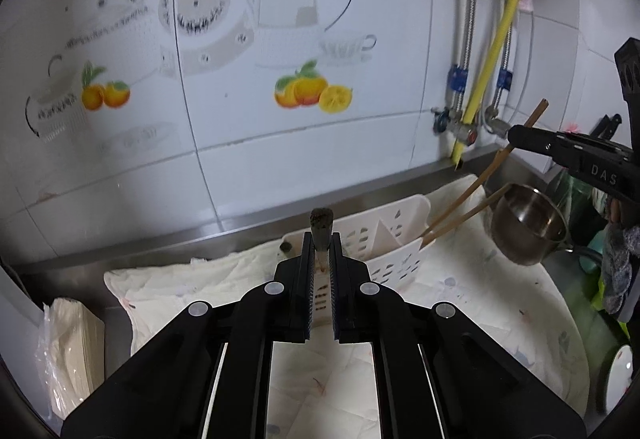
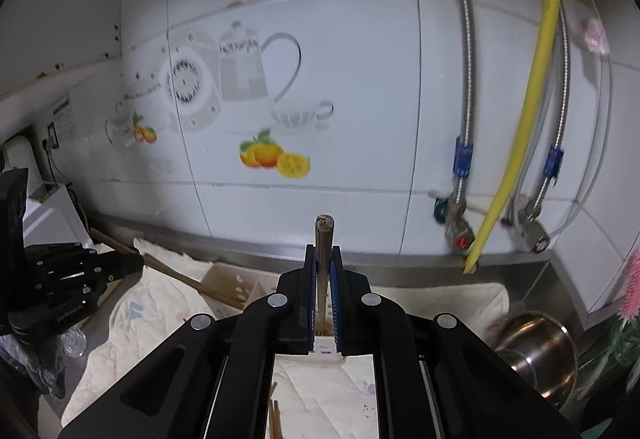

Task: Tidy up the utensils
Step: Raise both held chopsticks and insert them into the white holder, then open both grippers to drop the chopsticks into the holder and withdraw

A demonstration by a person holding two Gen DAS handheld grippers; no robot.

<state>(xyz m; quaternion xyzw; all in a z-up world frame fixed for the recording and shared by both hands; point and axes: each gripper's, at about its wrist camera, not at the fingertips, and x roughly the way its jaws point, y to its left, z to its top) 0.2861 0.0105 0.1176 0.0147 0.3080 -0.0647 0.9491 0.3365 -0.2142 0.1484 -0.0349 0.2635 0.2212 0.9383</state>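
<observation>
The left gripper (image 1: 321,239) is drawn narrow, its jaws pinching a chopstick (image 1: 321,229) that stands end-on between them, dark tip up. The right gripper (image 2: 323,259) is likewise nearly shut, clamped on a second chopstick (image 2: 324,239) — from the left wrist view that stick slants down from the jaws into the white utensil caddy (image 1: 394,239). The perforated caddy lies on a pale cloth (image 1: 460,303) over the counter, with another loose chopstick (image 1: 468,217) leaning in its right compartment. A steel pot (image 1: 528,223) sits just right of the caddy; a stack of napkins (image 1: 72,351) lies at the left edge.
</observation>
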